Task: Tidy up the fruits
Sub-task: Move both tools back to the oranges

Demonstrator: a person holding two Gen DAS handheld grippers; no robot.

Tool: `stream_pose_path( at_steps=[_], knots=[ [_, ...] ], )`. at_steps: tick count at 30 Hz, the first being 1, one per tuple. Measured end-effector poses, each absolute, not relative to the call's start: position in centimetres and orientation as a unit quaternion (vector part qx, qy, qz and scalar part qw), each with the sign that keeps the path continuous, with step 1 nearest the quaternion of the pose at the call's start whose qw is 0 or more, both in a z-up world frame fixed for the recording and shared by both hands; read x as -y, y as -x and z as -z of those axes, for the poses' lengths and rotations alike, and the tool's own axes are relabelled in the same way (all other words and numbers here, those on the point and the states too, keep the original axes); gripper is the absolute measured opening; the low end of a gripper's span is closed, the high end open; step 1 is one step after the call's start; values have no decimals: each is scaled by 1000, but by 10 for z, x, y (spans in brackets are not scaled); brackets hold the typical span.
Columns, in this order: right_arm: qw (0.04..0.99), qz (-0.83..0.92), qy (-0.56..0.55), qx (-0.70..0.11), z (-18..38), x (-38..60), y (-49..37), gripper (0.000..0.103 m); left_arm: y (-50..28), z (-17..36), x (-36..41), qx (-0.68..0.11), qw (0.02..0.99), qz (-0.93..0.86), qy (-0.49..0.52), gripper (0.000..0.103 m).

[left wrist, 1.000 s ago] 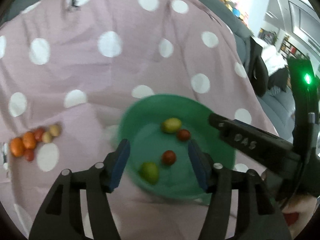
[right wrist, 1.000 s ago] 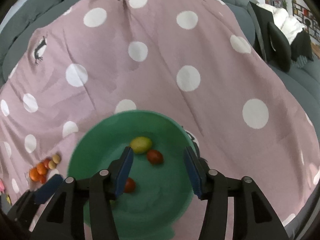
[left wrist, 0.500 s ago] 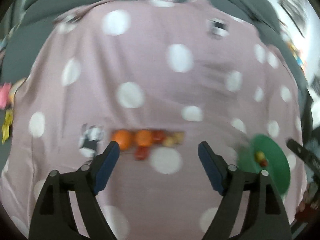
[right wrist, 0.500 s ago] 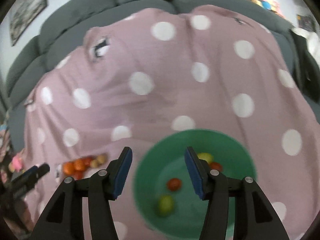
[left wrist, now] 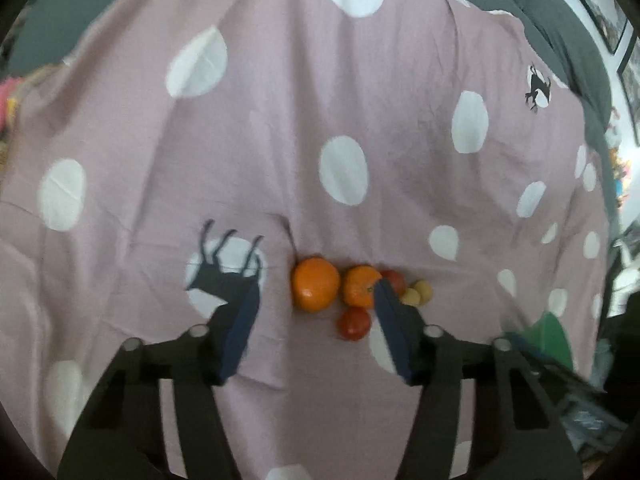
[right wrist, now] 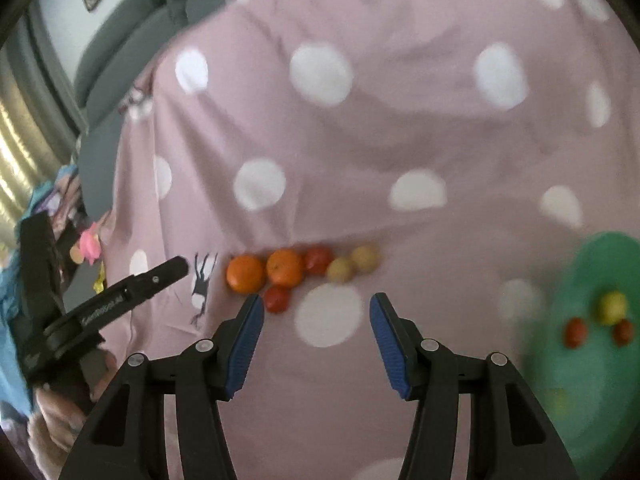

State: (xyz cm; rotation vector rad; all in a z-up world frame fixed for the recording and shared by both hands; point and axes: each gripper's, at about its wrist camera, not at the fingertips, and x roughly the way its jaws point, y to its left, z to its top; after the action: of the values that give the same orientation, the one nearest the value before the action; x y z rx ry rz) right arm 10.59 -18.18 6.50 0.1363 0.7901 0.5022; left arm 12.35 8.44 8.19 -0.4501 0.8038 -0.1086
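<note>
both my tongs have swung left off the green bowl [right wrist: 592, 320] since a second ago, and the loose fruit pile now sits right ahead of them. my left gripper [left wrist: 316, 300] hangs over the pile with its jaws closing; the big orange [left wrist: 315, 290] shows in the gap, the right pad overlaps the second orange [left wrist: 360, 291], and no pad presses on anything. a red tomato [left wrist: 354, 323] lies just nearer, with two small yellow fruits [left wrist: 418, 294] to the right of the pile. my right gripper [right wrist: 316, 312] is held partly apart, nothing between its pads, just near of the row on the pink dotted cloth [right wrist: 380, 132]. bowl's off to the right with a yellow-green fruit [right wrist: 612, 307] and two red ones [right wrist: 576, 332] inside, blurred.
</note>
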Motion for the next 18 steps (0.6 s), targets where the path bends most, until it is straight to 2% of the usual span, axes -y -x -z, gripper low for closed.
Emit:
stream_pose_path(
  at_steps=[1,4,10,18],
  knots=[
    [881,-249,-79,-395,-59,173,-118,56,-126,-79,-87,-388,891,59,230,43],
    [865,-254,-93,-423,-46,153,-142,56,-135,-75,-95,-387,882,62,261,36],
    [856,-249,-119,-437,-22,135,-173,56,-145,-75,-91,-388,887,53,244,37],
    [851,-252,-108,-449,-13,129,-169,53,-167,-55,-80,-426,867,57,250,35]
  ],
)
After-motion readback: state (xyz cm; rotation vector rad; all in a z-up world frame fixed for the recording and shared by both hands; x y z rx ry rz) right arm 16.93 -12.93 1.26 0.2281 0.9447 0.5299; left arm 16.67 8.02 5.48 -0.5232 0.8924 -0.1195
